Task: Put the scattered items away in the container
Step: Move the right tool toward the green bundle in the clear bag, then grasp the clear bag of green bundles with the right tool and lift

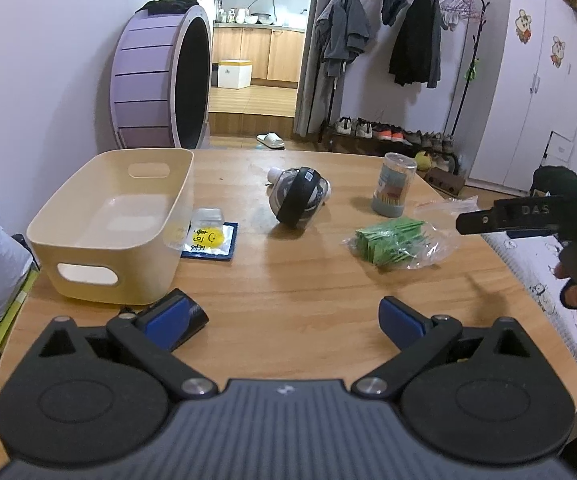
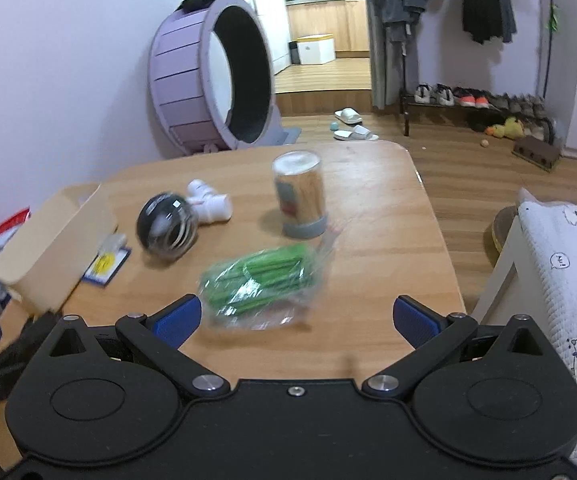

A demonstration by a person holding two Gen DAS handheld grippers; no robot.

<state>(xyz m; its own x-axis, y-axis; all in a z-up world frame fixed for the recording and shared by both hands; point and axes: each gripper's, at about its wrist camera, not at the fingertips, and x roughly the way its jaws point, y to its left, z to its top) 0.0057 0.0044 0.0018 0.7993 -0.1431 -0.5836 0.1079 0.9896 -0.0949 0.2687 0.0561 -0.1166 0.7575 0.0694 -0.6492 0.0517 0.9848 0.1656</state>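
Container [image 1: 120,240] empty, long axis runs away from left gripper [image 1: 288,320]; jaws spread

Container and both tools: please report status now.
Left tool open, empty. Right tool open, empty, nearest the green packet bag. Container empty; items on the table. Nothing blocking.
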